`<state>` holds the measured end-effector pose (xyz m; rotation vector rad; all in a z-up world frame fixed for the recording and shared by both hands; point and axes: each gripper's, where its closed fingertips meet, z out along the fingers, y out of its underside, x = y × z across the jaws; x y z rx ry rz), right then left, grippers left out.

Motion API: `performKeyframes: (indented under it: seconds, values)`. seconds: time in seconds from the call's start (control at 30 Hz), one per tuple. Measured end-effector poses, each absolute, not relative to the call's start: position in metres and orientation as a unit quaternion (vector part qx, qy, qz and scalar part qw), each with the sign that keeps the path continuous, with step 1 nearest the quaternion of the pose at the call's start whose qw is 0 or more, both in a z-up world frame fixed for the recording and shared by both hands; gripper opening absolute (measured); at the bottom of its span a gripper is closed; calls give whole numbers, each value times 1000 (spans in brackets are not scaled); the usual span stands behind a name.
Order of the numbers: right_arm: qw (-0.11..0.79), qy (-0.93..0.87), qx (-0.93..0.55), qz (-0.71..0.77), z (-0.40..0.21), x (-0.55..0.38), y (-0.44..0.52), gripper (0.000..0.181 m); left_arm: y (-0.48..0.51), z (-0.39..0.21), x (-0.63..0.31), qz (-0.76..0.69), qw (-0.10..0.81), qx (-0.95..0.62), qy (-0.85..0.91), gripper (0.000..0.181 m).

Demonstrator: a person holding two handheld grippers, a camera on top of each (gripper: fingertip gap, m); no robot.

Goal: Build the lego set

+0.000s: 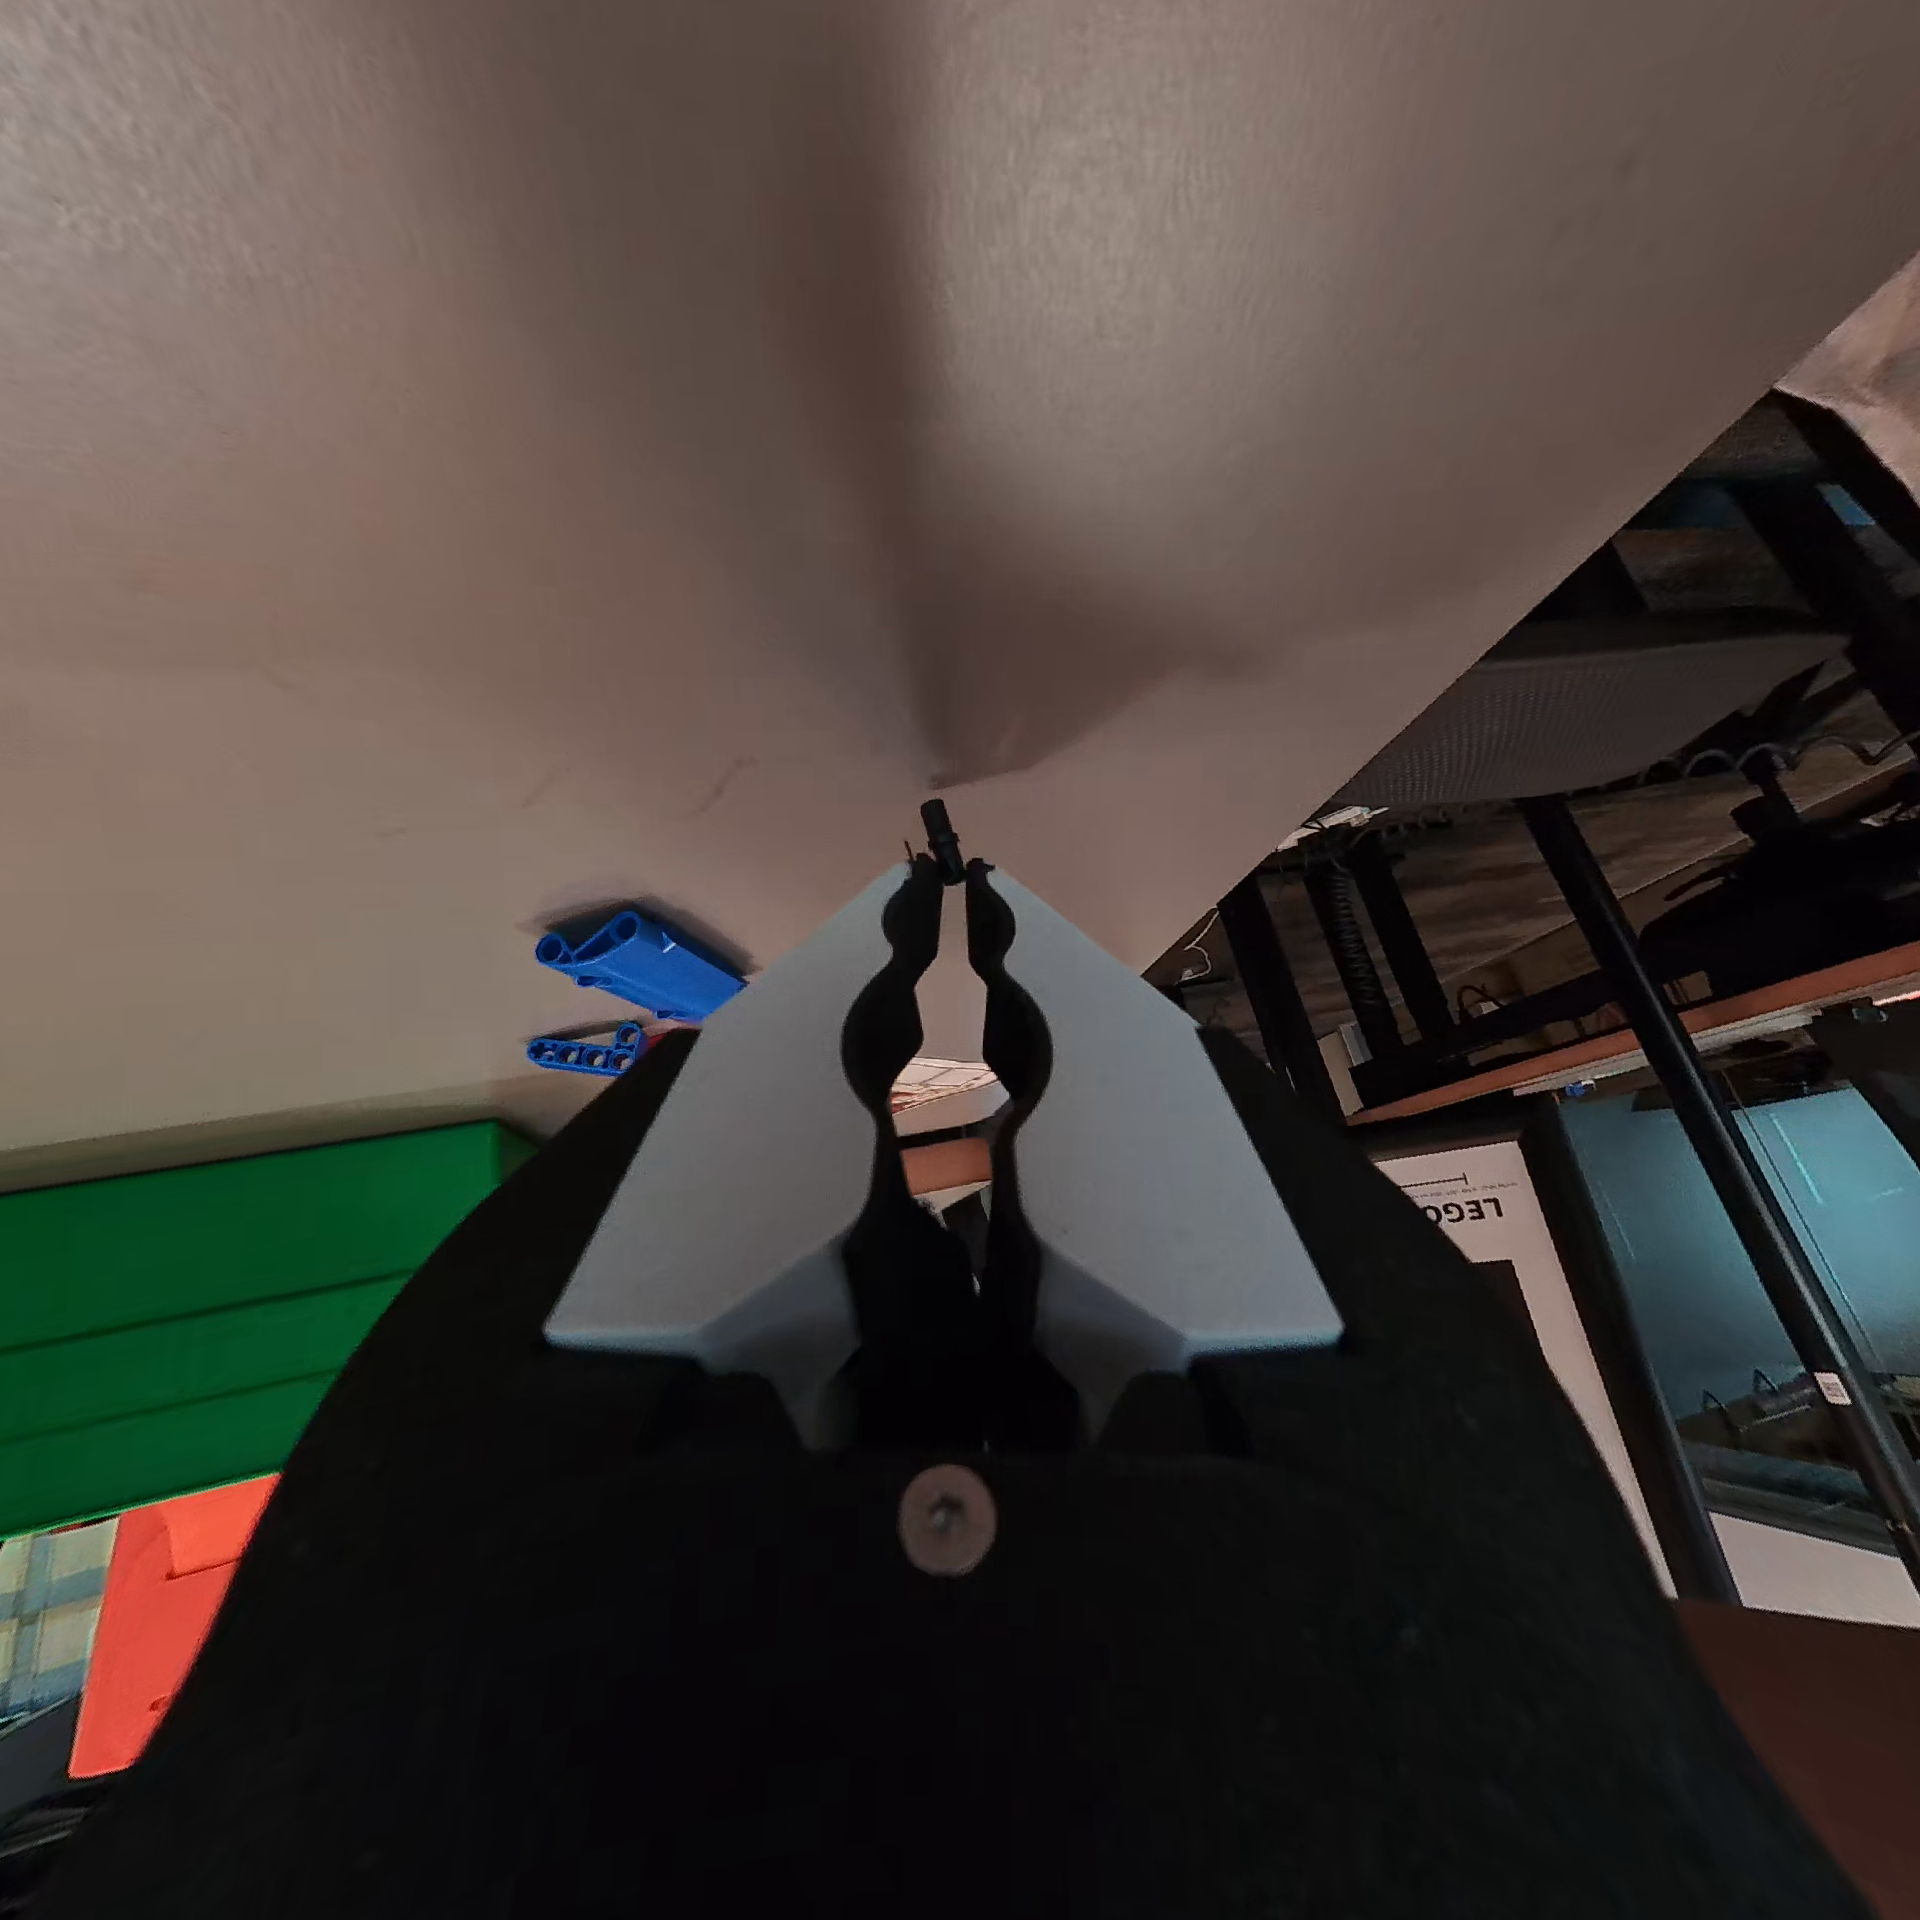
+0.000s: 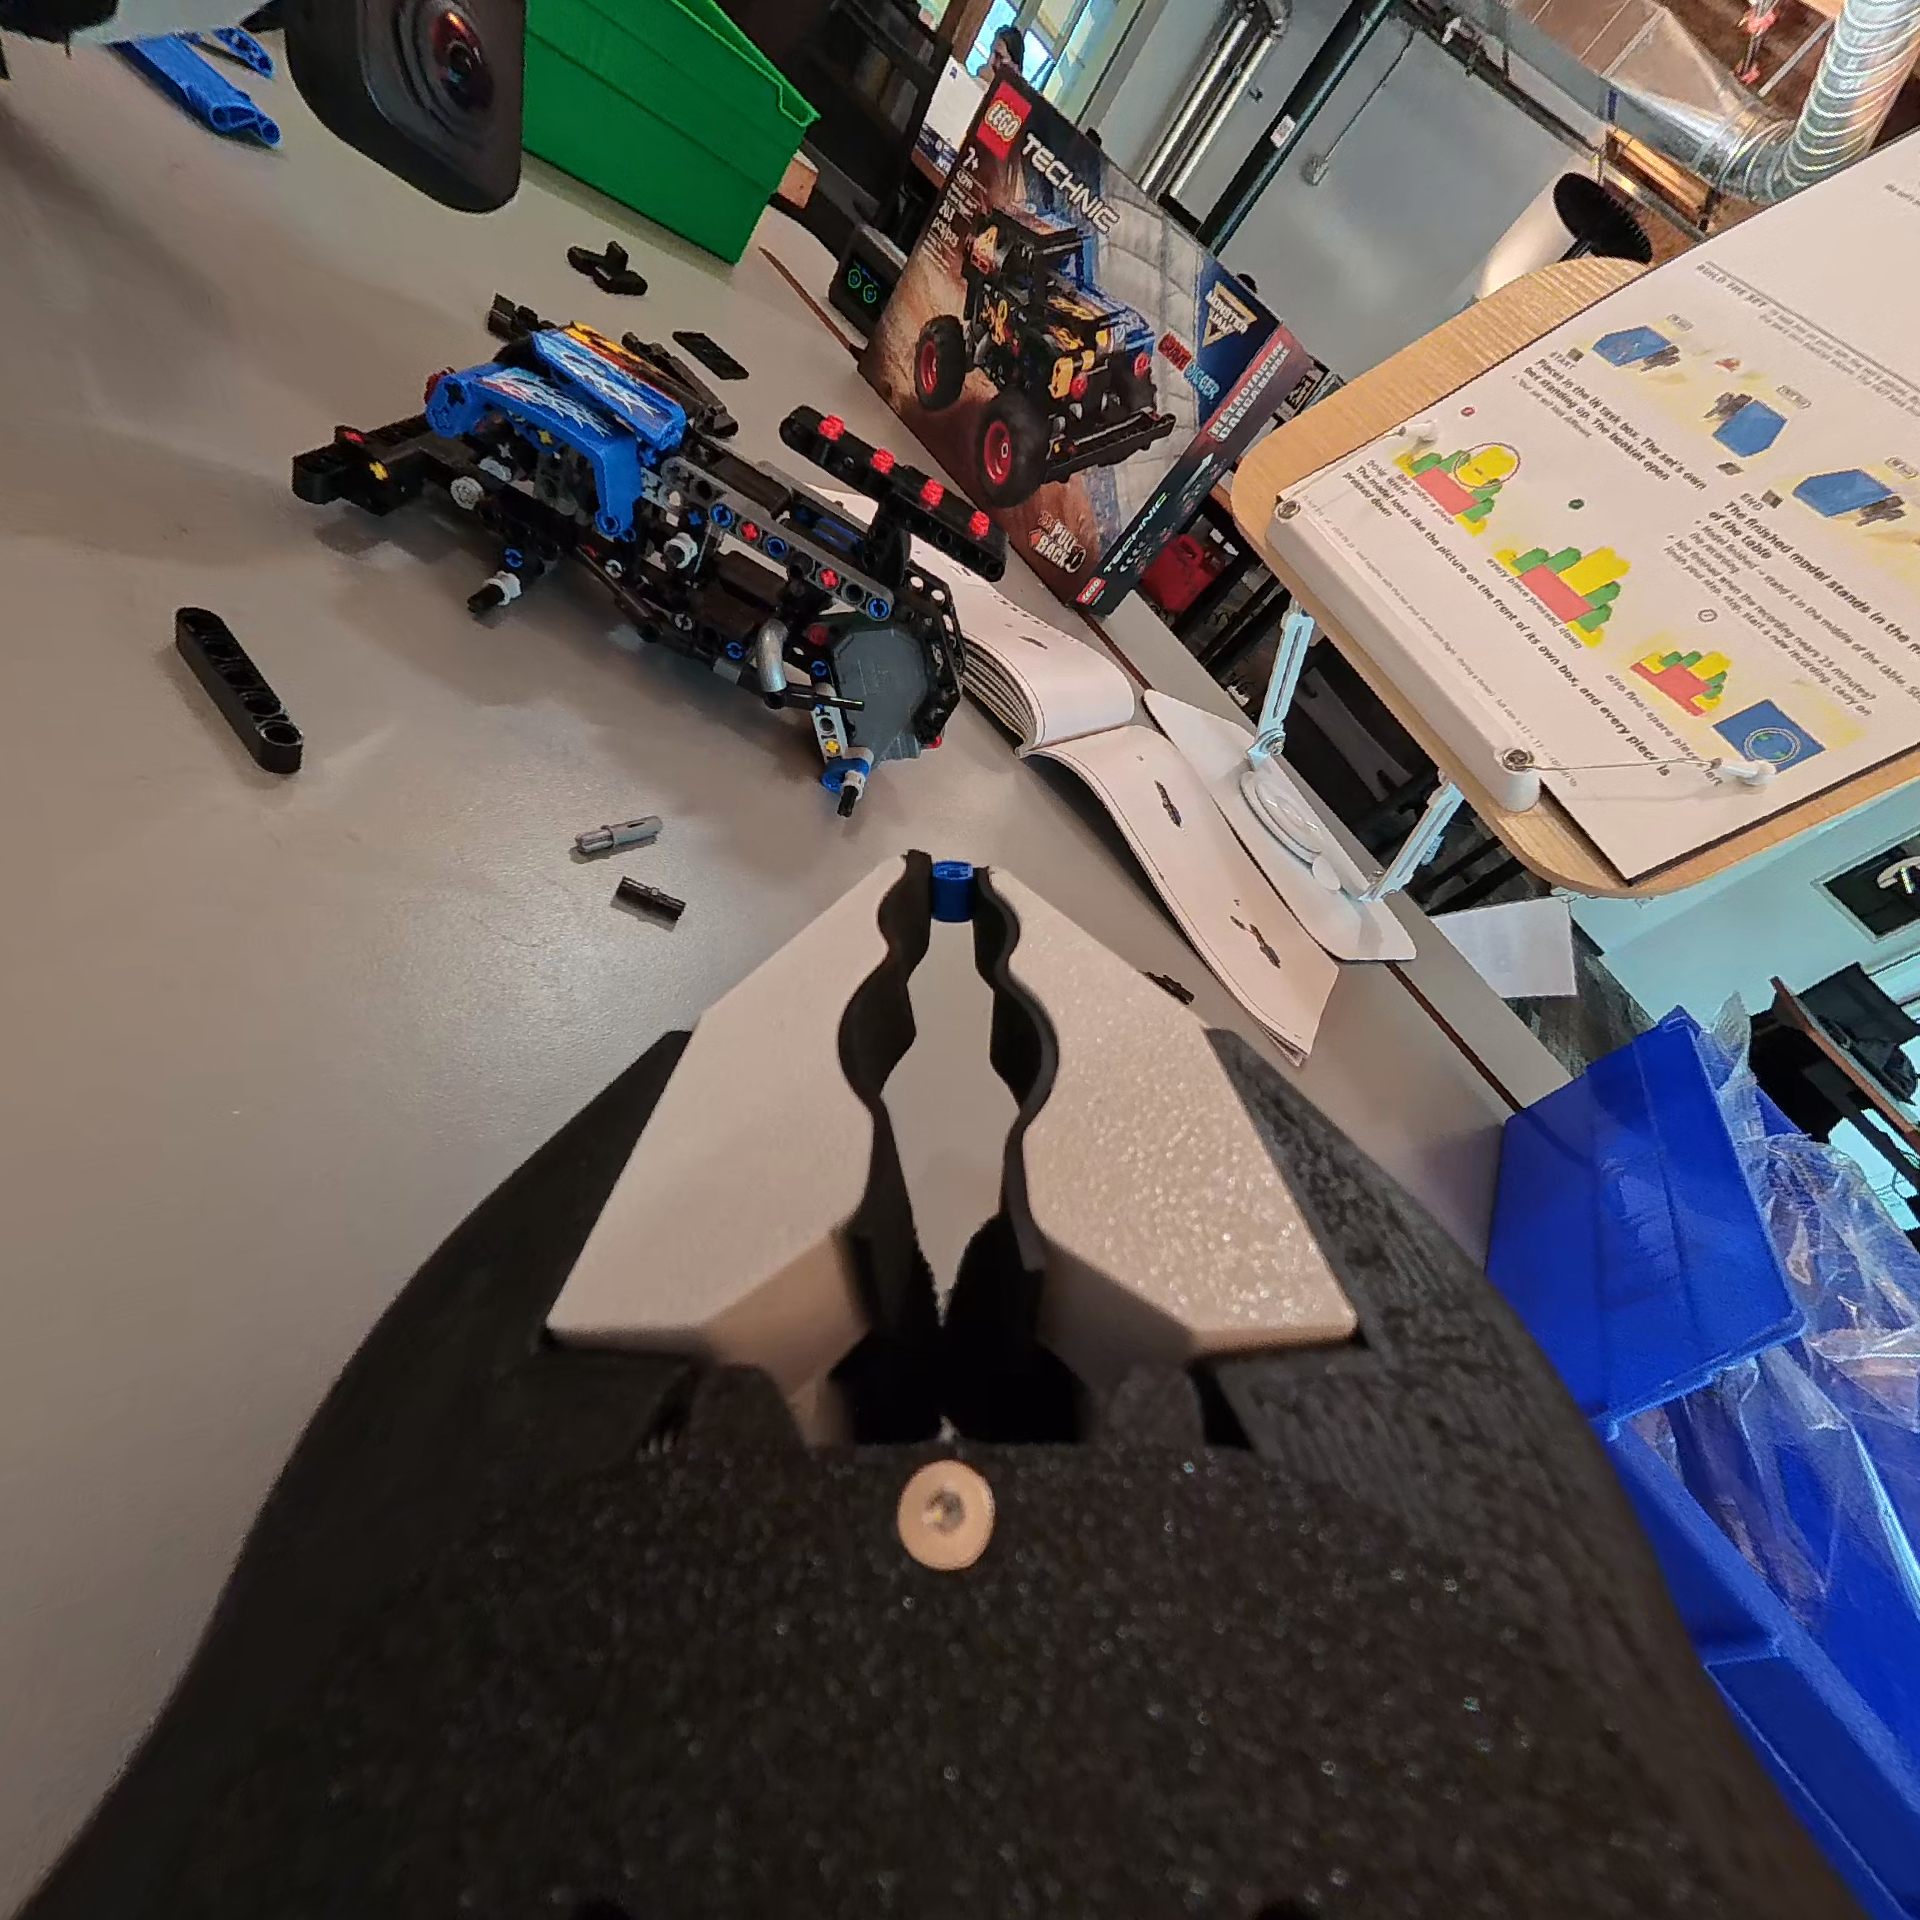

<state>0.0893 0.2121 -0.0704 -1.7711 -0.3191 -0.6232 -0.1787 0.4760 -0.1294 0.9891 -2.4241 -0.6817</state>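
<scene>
- Holding small parts in both hands, we are mid-assembly: the left hand-held gripper [image 1: 948, 871] is clamped on a small black pin [image 1: 939, 828] at its tips, tilted over the pale surface [image 1: 416, 520].
- Our right hand-held gripper [image 2: 952, 883] is clamped on a small blue bush [image 2: 952, 889], hovering above the near part of the surface.
- We judge the step in hand to be joining or seating these two small pieces; the next move calls for lining up pin and hole squarely, then carrying them to the model.
- The half-built truck chassis [image 2: 665, 540] lies on its side toward the far part of the surface: black and grey beams, a blue patterned panel, red and blue pins, no wheels fitted.
- Loose parts lie near it: a black beam [image 2: 238, 690], a grey pin [image 2: 618, 834], a short black pin [image 2: 651, 898].
- The open instruction booklet [image 2: 1143, 821] lies at the right edge, just beside the chassis; the set's box [image 2: 1049, 343] stands behind it.
</scene>
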Motion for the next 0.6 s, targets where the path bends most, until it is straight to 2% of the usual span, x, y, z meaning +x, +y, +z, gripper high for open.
performKeyframes:
  seconds: [0.03, 0.6]
  values:
    - [579, -136, -758, -267, -71, 89, 212, 7, 476, -129, -179, -246, 219, 355, -875, 3]
    - [582, -138, -756, -266, -70, 88, 211, 7, 479, -131, -179, -252, 225, 351, -873, 3]
